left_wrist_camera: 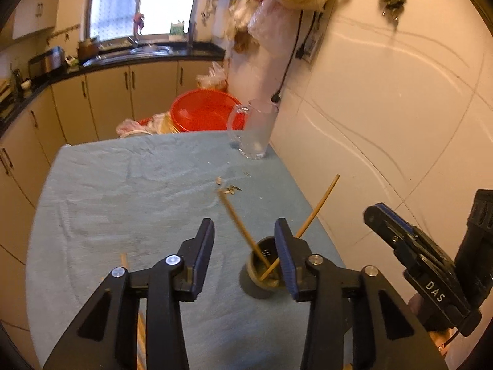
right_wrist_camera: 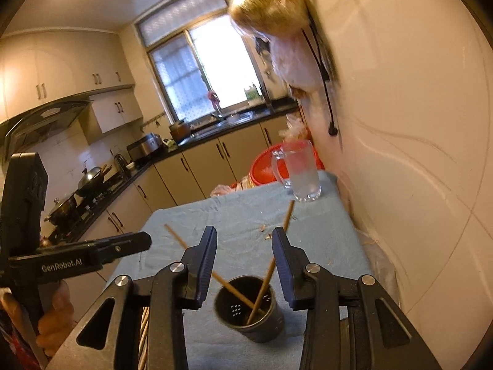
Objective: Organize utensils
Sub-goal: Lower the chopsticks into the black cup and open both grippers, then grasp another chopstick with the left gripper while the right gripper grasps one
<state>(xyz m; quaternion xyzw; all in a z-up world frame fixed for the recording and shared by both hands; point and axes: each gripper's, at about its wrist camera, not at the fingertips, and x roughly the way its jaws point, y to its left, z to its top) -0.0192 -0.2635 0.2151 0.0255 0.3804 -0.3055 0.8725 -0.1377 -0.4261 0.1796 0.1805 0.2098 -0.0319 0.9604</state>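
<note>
We're in a home kitchen: cream cabinets run under a black worktop, a sink sits below the bright window, a wok rests on the stove beneath a range hood, and a rice cooker stands in the corner.
</note>
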